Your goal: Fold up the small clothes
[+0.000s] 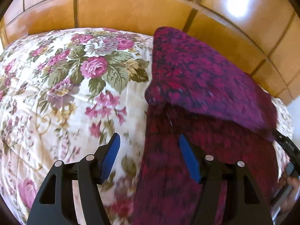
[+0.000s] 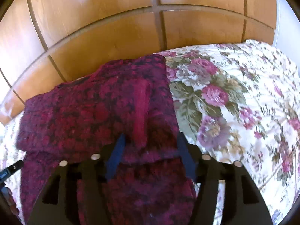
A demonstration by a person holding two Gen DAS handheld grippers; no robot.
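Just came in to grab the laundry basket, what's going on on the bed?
A person with two handheld grippers is folding a fuzzy magenta-and-dark patterned knit garment on a floral quilted bedspread. Part of it is already folded over. The left gripper and right gripper are both open above the garment, gripping nothing.

- Garment: dark red/magenta knit w/ black mottled pattern, lying on bed.
- Upper part folded over lower, double layer; fold edge runs across garment, right-wrist view.
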